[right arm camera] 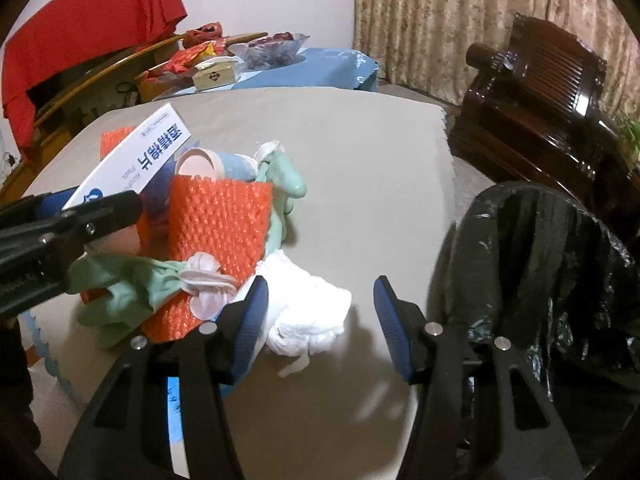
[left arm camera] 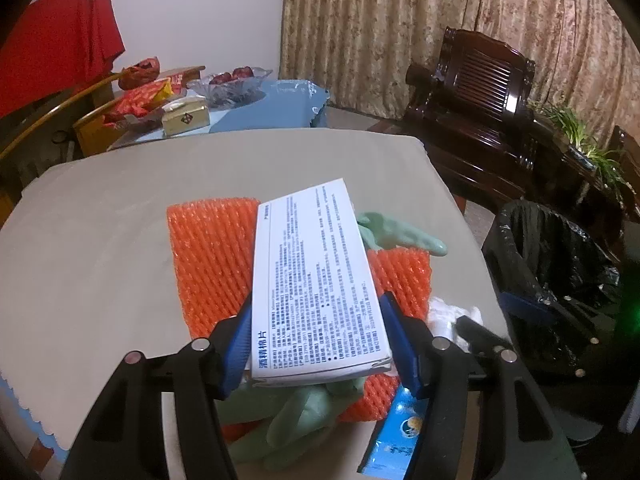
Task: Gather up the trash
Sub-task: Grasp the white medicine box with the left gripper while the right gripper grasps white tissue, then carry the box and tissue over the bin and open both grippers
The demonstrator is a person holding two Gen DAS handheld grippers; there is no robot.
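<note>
blue pads of the left tool (left arm camera: 320, 344) pinch one white box (left arm camera: 316, 280) by its two long sides, tilted up above the pile. the right tool (right arm camera: 320, 320) is spread, with one white crumpled tissue (right arm camera: 308, 316) lying between its pads; the near pad looks close to the tissue, but i cannot tell if it touches.

on the grey bench (right arm camera: 360, 168) sits one pile of trash: two orange foam nets (left arm camera: 212, 260), one green glove (left arm camera: 400, 236) and one blue packet (left arm camera: 400, 432) at the near edge.

only the right wrist view shows one round cup (right arm camera: 216, 164) lying behind the orange net, and the box's other face with big blue letters. only the left wrist view shows the box's small print.

one bin with a black bag (right arm camera: 552, 264) stands beside the bench on the right. farther back are one dark wooden chair (left arm camera: 476, 92), one blue-covered table (left arm camera: 280, 100) with one gold box (left arm camera: 186, 119) and one glass bowl (left arm camera: 230, 84), one red cloth (right arm camera: 88, 28) and the curtain (left arm camera: 400, 20).
</note>
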